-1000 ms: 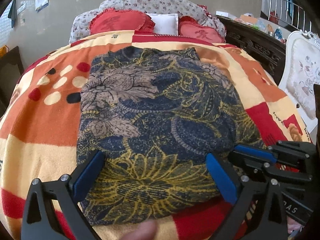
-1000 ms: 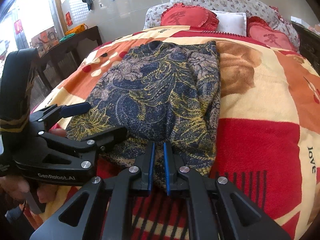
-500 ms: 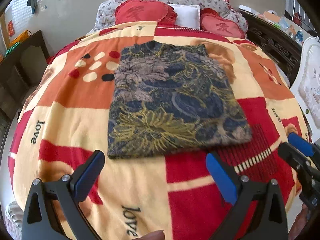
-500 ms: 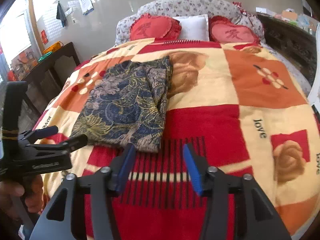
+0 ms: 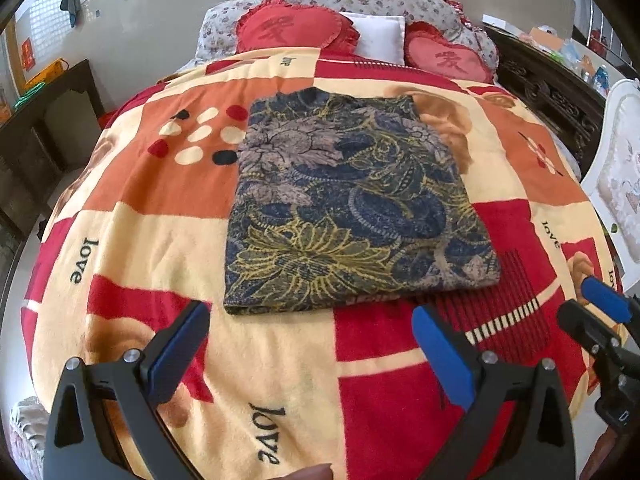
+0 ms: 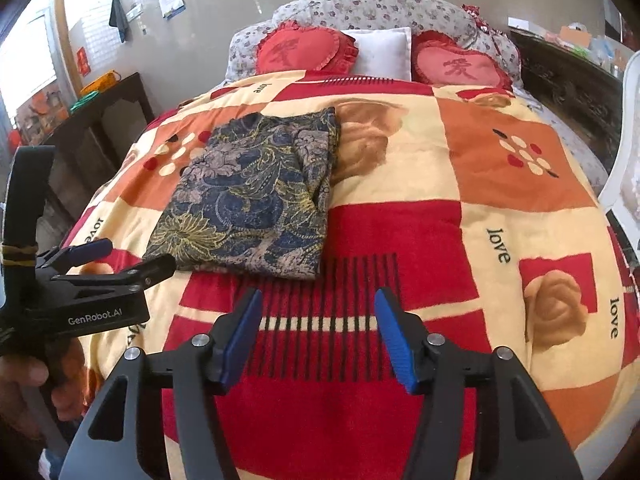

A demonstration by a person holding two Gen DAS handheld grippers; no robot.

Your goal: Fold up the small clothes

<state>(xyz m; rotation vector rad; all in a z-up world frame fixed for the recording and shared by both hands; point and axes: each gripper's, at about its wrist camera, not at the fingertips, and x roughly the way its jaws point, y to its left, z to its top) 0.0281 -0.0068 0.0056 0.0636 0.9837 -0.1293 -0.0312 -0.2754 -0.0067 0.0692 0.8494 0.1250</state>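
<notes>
A navy garment with a gold and grey flower print (image 5: 352, 208) lies folded into a flat rectangle on the bed; it also shows in the right wrist view (image 6: 252, 196). My left gripper (image 5: 310, 340) is open and empty, held above the blanket just short of the garment's near edge. My right gripper (image 6: 318, 332) is open and empty, above the striped red patch to the right of the garment's near corner. The right gripper shows at the right edge of the left wrist view (image 5: 600, 320), and the left gripper at the left of the right wrist view (image 6: 108, 260).
A red, orange and cream patchwork blanket (image 5: 160, 240) covers the bed. Two red heart cushions (image 5: 292, 30) and a white pillow (image 5: 378, 36) sit at the head. A dark cabinet (image 6: 100, 128) stands to the left, a carved dark sideboard (image 5: 552, 88) and a white chair (image 5: 620, 184) to the right.
The right gripper has let go of the garment's near edge and opened. Both grippers have drawn back and up from the folded garment, which now lies alone.
</notes>
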